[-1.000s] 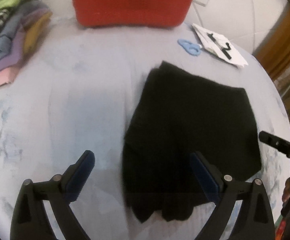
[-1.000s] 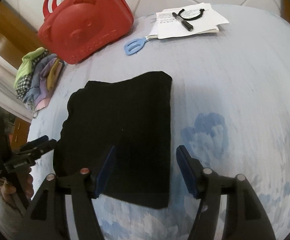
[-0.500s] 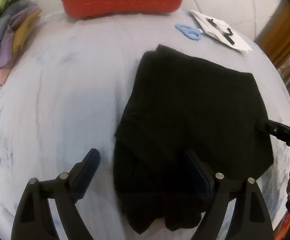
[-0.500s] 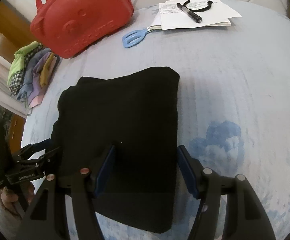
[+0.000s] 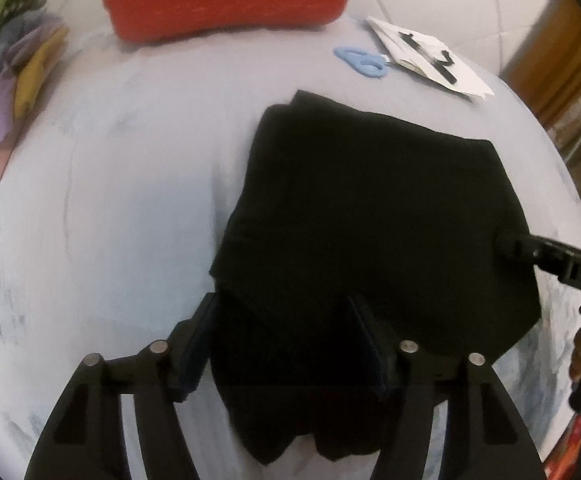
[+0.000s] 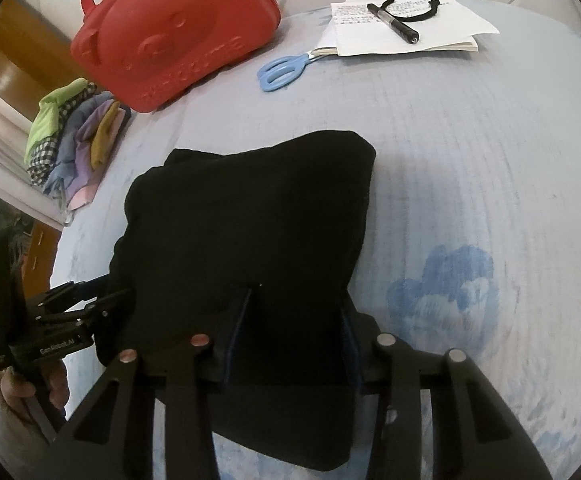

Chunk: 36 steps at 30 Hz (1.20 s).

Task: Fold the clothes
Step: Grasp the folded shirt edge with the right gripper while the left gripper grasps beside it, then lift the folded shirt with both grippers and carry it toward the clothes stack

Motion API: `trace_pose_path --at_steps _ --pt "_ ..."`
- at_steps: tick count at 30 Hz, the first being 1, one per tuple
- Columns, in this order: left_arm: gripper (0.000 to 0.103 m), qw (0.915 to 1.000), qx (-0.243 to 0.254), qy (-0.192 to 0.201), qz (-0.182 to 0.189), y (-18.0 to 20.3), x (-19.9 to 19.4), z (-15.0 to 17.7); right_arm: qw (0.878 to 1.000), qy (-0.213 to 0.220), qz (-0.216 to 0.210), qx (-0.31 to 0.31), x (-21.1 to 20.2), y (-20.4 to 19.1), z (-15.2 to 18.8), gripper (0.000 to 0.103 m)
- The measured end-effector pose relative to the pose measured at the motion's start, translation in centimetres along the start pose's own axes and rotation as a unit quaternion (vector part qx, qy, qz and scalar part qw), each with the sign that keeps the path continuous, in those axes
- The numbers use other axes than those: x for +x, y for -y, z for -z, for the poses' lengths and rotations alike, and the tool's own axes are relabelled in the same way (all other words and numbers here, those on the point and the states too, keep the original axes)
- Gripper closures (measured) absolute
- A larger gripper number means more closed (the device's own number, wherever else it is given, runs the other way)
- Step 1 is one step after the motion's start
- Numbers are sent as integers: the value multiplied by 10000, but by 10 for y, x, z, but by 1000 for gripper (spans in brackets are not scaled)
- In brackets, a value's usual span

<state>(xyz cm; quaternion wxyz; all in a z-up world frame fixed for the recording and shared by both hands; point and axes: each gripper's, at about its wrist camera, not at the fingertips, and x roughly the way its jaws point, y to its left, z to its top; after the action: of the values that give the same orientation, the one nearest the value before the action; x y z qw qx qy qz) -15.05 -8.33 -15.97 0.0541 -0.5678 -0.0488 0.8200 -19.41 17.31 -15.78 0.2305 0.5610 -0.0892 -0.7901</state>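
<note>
Your left gripper (image 5: 286,340) and right gripper (image 6: 294,332) – jaws just been closing, half-open, each straddling near edge of folded black garment (image 6: 250,232), flat on pale blue cloth (image 6: 470,152); grip itself – cannot tell.

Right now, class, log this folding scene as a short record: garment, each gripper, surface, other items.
garment: black garment, partly folded, lying flat
left gripper: jaws have just been closing, garment's near corner between them
right gripper: jaws have just been closing, garment's near edge between them
surface: pale blue cloth
other items: red case, blue scissors, papers with pen, stack of clothes
</note>
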Motion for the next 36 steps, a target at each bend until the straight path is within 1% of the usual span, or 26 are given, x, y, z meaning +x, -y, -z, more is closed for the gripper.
trace_pose_path --at_steps 2,3,4,5,11,13,15,16,19,20,21,22,23,25,27,28,29,31,33,34,35,36 --pt "39 10000 -70 -30 -15 0 0 0 10000 -50 69 25 1 -1 -2 64" --pt "44 9999 -98 -42 -9 1 -1 0 9998 -88 147 32 1 -3 -3 66" --pt "54 10000 -80 -29 -40 3 -4 2 9997 -145 216 24 2 -5 -3 68" --pt "60 9999 -11 3 -142 5 -5 3 9996 -166 238 18 2 -6 -2 71" --pt "60 9988 248 6 -426 13 -4 2 9992 -212 342 -60 4 -10 -3 72" --pt "60 9970 459 7 -626 20 -5 2 9988 -211 418 -106 5 -13 -4 72" --pt "59 9951 650 -12 -743 25 -4 0 9990 -167 415 -85 4 -13 -1 72" --pt "58 9951 679 -36 -721 24 -3 -2 9992 -139 374 -46 4 -11 0 72" --pt "51 9991 327 -160 -203 6 3 -11 9993 -159 326 -73 4 -9 -2 72" --pt "52 9997 215 -146 -46 1 4 -13 9993 -168 320 -103 5 -9 -3 72" --pt "52 9997 233 -81 -15 1 3 -13 9993 -160 313 -114 5 -9 -3 72" --pt "67 9995 298 -63 -40 6 2 -11 9990 -173 371 -157 5 -11 -4 72" --pt "80 9993 366 -38 -99 13 0 -9 9986 -194 451 -211 6 -14 -4 72" --pt "84 9967 663 43 -465 33 -5 -3 9967 -220 678 -395 6 -23 -3 74" --pt "84 9932 948 114 -662 45 -4 3 9929 -198 964 -672 3 -36 3 80" --pt "84 9935 939 135 -622 44 -2 2 9911 -173 1063 -783 2 -41 8 81" --pt "84 9938 931 156 -583 43 -1 2 9910 -153 1072 -784 1 -41 10 81" --pt "83 9952 867 174 -413 39 1 -2 9943 -159 907 -538 2 -33 8 81" --pt "83 9973 699 165 -138 31 3 -5 9957 -187 822 -385 5 -28 3 81" --pt "83 9977 650 166 -64 28 4 -5 9958 -181 823 -350 5 -28 1 81" --pt "85 9979 624 174 -30 27 3 -4 9957 -172 848 -336 6 -28 1 81" --pt "85 9978 634 184 -74 28 2 -2 9952 -154 902 -336 5 -30 1 81"
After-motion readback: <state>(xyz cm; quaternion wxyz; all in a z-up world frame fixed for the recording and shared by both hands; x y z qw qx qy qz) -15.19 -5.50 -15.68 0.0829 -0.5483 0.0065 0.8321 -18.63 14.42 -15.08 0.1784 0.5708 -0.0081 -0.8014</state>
